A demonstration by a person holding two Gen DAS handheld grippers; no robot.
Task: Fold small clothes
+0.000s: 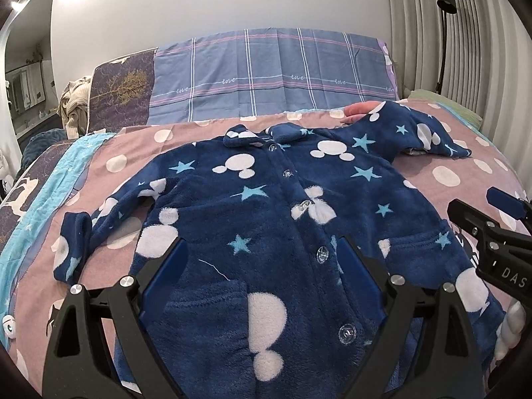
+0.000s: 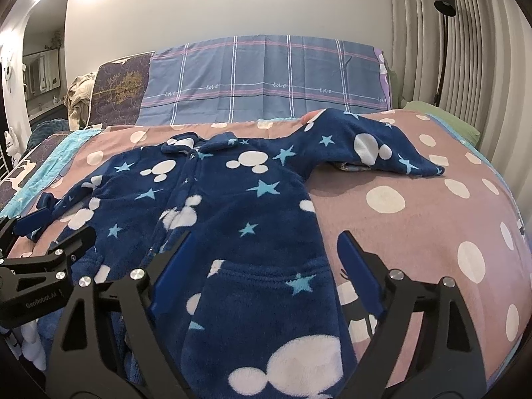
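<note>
A small navy fleece jacket (image 1: pixel 266 206) with white mouse-head shapes and pale blue stars lies face up, buttoned, on a pink bedspread (image 1: pixel 465 179) with white dots. Its collar points toward a blue plaid pillow (image 1: pixel 266 76) at the head of the bed; its hem is nearest the cameras.

The left gripper (image 1: pixel 262 262) hovers over the lower front of the jacket with its blue-padded fingers spread wide, one on each side of the button row, holding nothing. Whether the tips touch the fleece is not clear. The jacket's sleeve on that side (image 1: pixel 83 232) lies out to the left on the bedspread, bent at the cuff.

The right gripper (image 2: pixel 266 256) is also spread wide and grips nothing. One finger sits over the jacket's pocket area, the other over bare bedspread just beyond the garment's edge, so the jacket's side seam runs between them. The far sleeve (image 2: pixel 375 149) stretches away to the right, well apart from that gripper.

A black floor lamp (image 2: pixel 444 33) stands by the grey curtain (image 2: pixel 482 50).
</note>
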